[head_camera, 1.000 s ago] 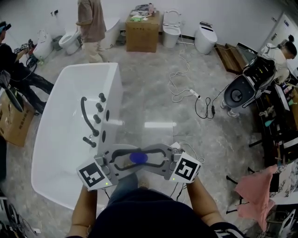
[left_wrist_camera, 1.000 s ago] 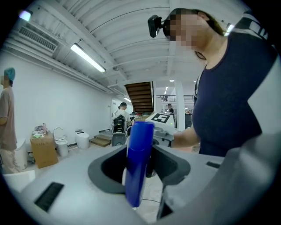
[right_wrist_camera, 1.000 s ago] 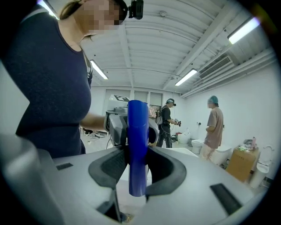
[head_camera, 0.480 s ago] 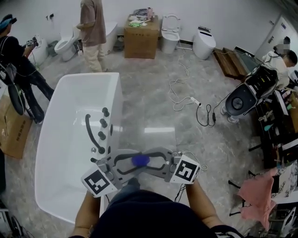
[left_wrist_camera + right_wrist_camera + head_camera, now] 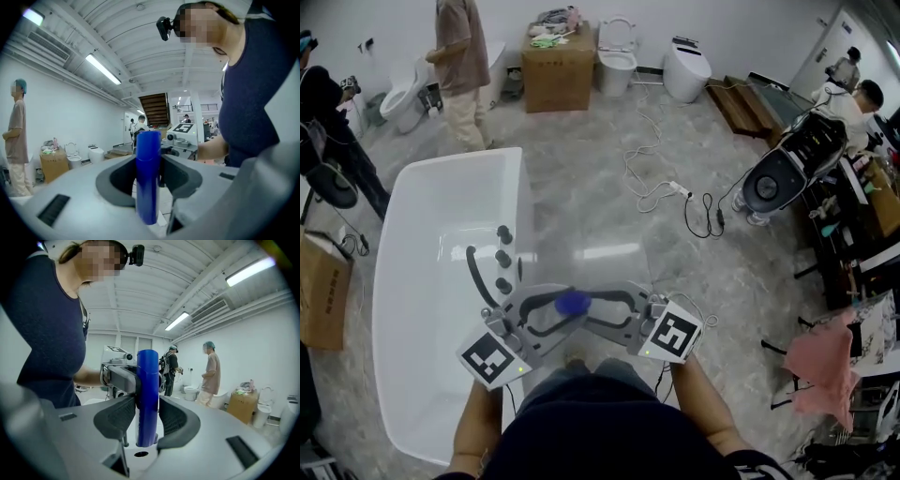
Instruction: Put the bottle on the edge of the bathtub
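L gripper (image 5: 149, 180) just tightened on blue bottle (image 5: 573, 302); R gripper (image 5: 147, 420), just widening, pinches it.

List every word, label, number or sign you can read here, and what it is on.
No text is readable.
Brown cardboard box at the left edge: faint print, too small to read.
Black-and-white marker cubes: square patterns only, no words.
Blue cylindrical bottle: no label visible.

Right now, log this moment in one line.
bottle upright, held off tub | left gripper: on bottle, jaws just closing | right gripper: on bottle, jaws just opening | placing: not done
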